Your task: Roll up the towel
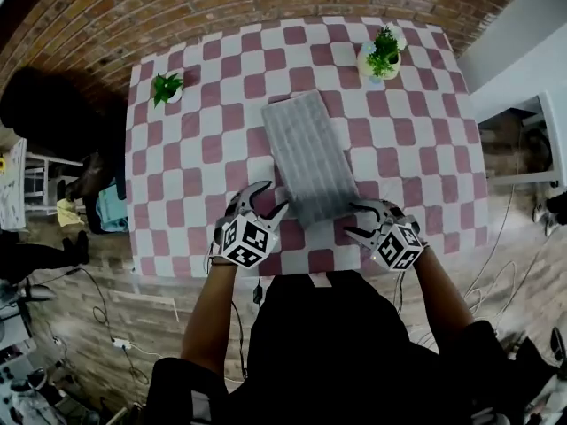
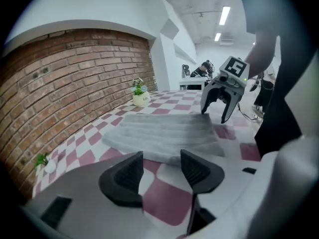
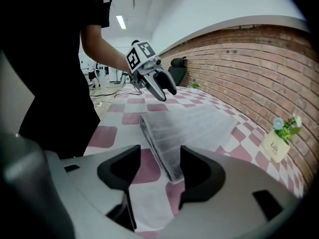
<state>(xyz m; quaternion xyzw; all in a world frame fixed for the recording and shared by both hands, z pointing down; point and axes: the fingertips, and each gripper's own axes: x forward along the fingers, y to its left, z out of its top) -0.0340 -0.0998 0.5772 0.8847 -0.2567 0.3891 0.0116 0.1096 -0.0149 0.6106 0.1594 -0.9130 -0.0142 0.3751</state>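
A red-and-white checked surface (image 1: 177, 193) stands against a brick wall (image 1: 221, 3). One grey towel (image 1: 310, 158) lies flat and unrolled at its middle. Two grippers flank the towel's near end, the left gripper (image 1: 268, 197) and the right gripper (image 1: 352, 220), both with jaws apart and clamping nothing. Two small plants stand well clear near the far edge: left plant (image 1: 166, 87), right plant (image 1: 382, 53).
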